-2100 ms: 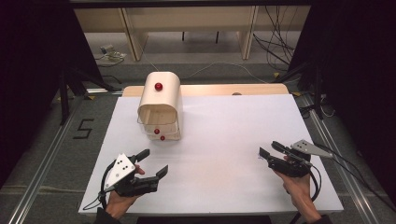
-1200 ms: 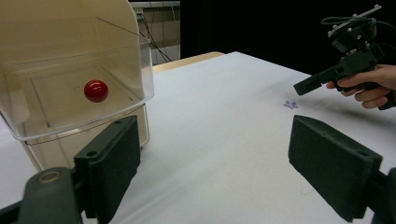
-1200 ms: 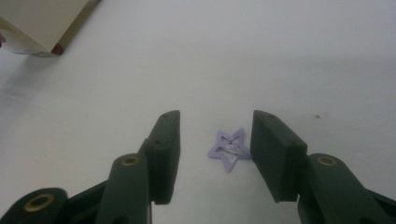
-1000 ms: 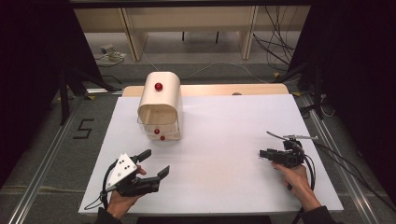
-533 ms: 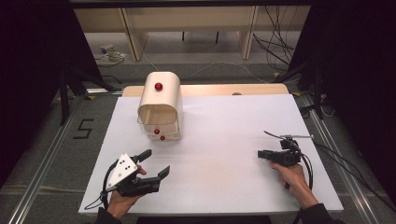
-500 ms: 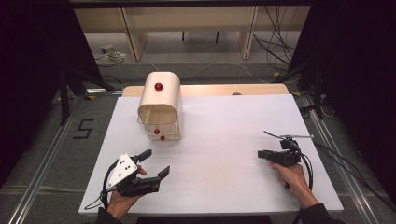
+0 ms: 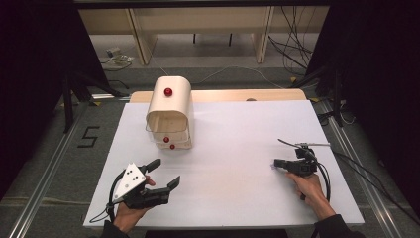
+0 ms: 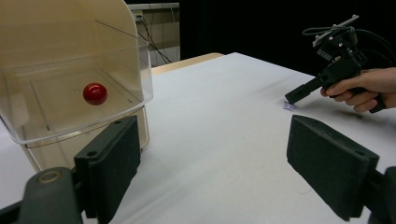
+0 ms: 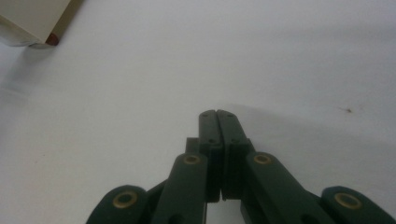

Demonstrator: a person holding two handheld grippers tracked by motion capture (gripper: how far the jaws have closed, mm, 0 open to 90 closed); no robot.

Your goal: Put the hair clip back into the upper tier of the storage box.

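Right gripper [image 7: 275, 163]: near the table's right edge, tip lowered to the white table [image 7: 237, 129]; the jaws have just closed fully, pads pressed flat together in the right gripper view, nothing visible between them.
Purple scrap [image 8: 289, 106]: a tiny thing lying on the table, touching or just under the right gripper's tip; too small to name.
Left gripper [image 7: 166, 173]: near the front left corner, jaws spread wide and empty, facing the drawer box.
Drawer box [image 7: 169, 111]: cream, toward the far left edge, its clear drawer [image 8: 74, 100] pulled out, with red knobs [image 8: 95, 93].
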